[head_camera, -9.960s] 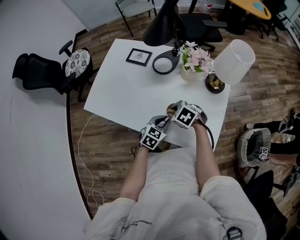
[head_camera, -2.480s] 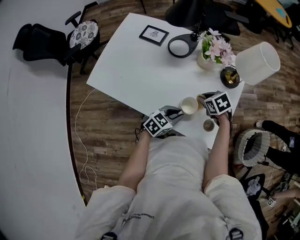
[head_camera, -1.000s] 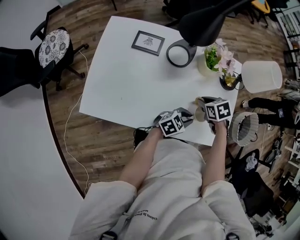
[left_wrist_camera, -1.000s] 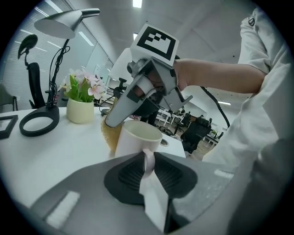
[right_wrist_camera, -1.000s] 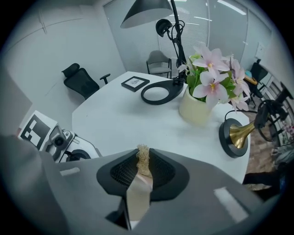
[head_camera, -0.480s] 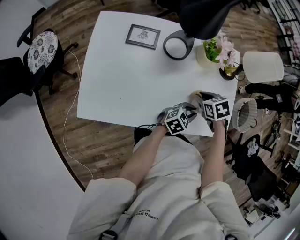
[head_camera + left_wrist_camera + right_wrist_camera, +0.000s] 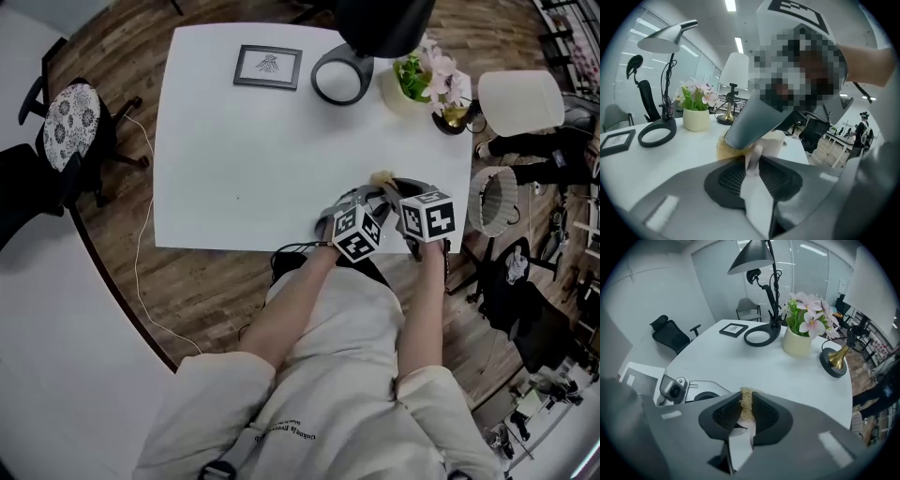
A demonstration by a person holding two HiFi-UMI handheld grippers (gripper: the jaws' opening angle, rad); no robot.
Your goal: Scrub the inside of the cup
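Your right gripper (image 7: 746,405) pinches a tan fibrous scrubber (image 7: 747,393) tight between its jaws, while your left gripper (image 7: 753,161) is clamped on the thin handle of the small cream cup (image 7: 772,143), held by the near right edge of the white square table (image 7: 244,141), scrubber just beside it.

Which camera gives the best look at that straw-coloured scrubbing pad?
The right gripper view: the right gripper pinches the scrubbing pad between its jaws, fibres plain. The left gripper view shows only a tan edge under the right gripper, near the cup. The head view shows just a small tan tuft.
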